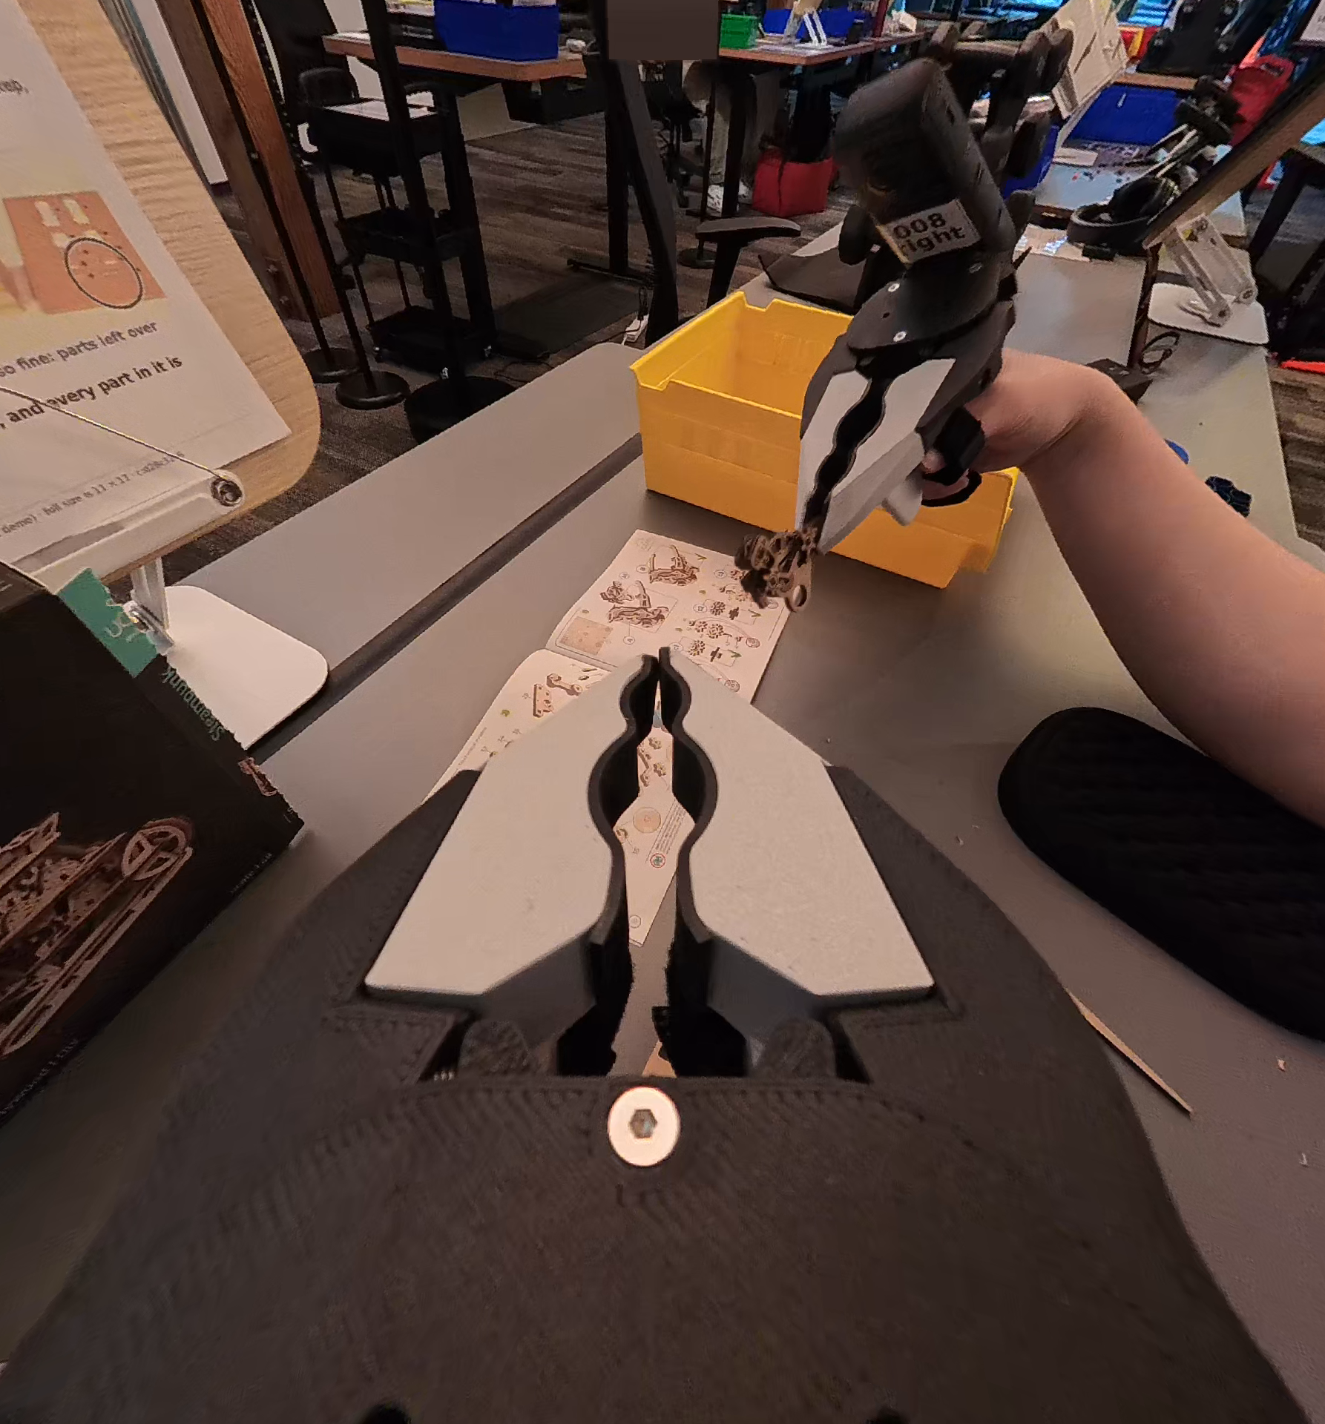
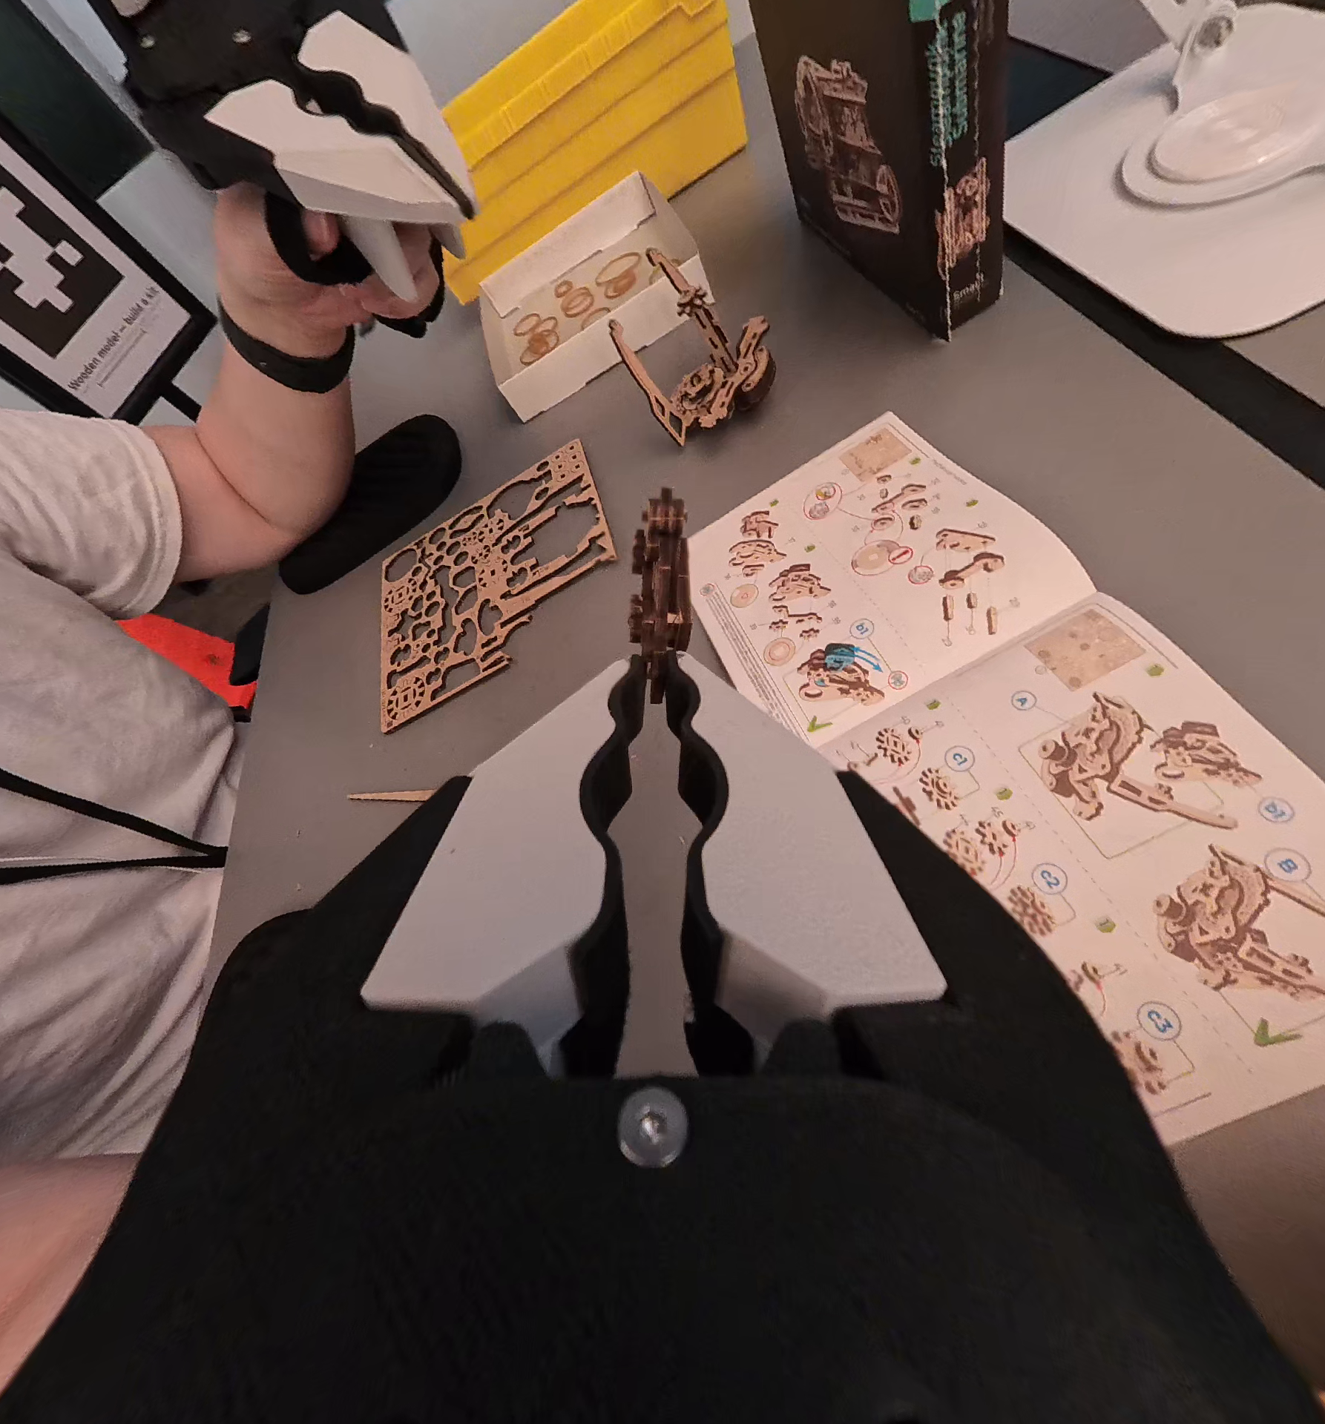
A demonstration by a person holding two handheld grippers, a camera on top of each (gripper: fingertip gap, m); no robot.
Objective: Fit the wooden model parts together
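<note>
Wooden gear subassembly point(image 1: 775, 566) clamped in right claw point(image 1: 812, 539) tips above instruction sheet point(image 1: 675, 593); left claw point(image 1: 660, 664) tips together, empty. Right wrist view: subassembly point(image 2: 659, 586) edge-on, detail unclear; kit box point(image 2: 894, 154) lettering blurred, left claw point(image 2: 468, 202) partly cropped

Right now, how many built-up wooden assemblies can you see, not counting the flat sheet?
2. One small gear assembly is pinched in the right tool, held above the table. A larger frame assembly stands beside the white tray. Others may be hidden.
</note>
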